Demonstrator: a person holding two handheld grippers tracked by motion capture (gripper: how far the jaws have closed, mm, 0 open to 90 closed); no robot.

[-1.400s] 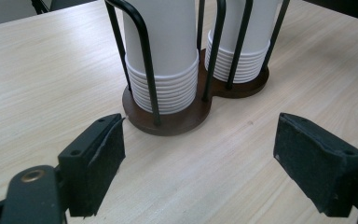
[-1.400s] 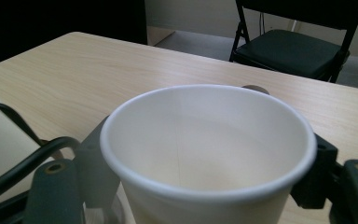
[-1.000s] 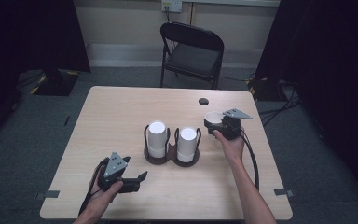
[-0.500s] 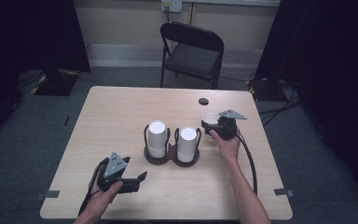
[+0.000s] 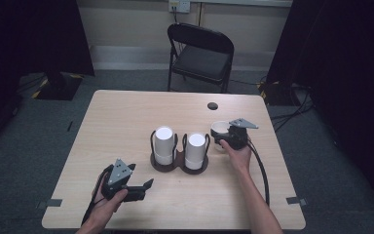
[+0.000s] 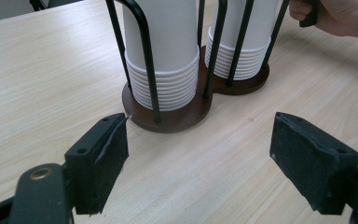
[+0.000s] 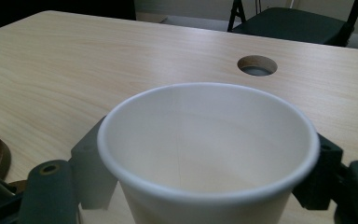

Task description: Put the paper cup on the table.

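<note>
Now my right gripper (image 7: 200, 186) has its jaws closed around 1 white paper cup (image 7: 208, 154), upright just right of the cup rack (image 5: 178, 163). My left gripper (image 6: 214, 163) gapes wide, empty, near-left. Next, I judge, place the cup somewhere steadily.

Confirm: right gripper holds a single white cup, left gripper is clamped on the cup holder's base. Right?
Half right. The left gripper is open and holds nothing: in the left gripper view its jaws stand wide apart, short of the cup holder. The right gripper does hold the single white cup.
</note>
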